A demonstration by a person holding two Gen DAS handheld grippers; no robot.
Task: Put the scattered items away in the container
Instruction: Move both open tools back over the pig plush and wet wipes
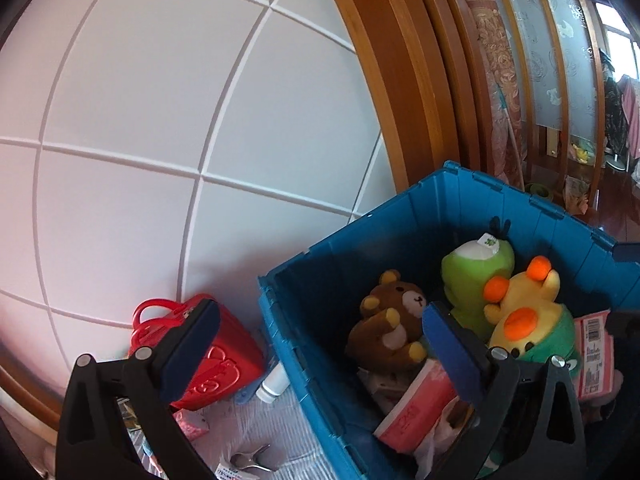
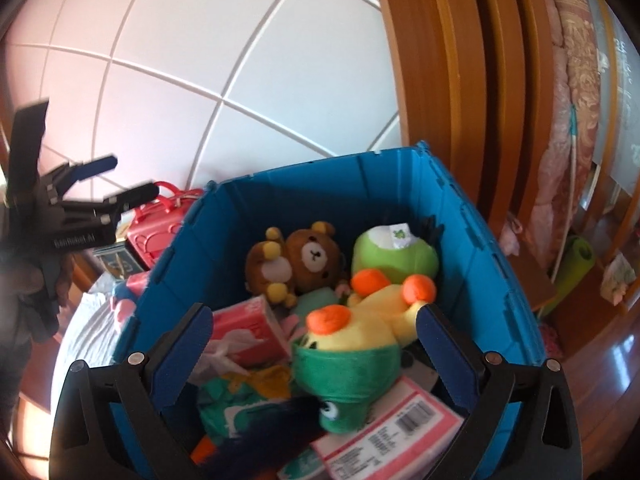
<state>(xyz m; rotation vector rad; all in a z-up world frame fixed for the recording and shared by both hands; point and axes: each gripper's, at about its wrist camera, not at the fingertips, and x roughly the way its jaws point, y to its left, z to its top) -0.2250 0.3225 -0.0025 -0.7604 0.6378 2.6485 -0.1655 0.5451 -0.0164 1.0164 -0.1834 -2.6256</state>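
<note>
Hovering spread wide and empty over the blue container (image 2: pixel 472 248): right gripper (image 2: pixel 314 322), fingers flanking but not touching the yellow duck plush (image 2: pixel 372 320). Left gripper (image 1: pixel 320 320) likewise wide apart with nothing between, straddling the container's near wall (image 1: pixel 280 320). Packed inside: brown bear plush (image 1: pixel 394 322), green plush (image 1: pixel 476 276), pink packets (image 2: pixel 248 328), lower layers buried and hard to identify. Outside, beside the wall: red case (image 1: pixel 224 360), partly hidden by a finger; white bottle (image 1: pixel 274 384), cut off by the container; metal clip (image 1: pixel 250 458), barely legible.
</note>
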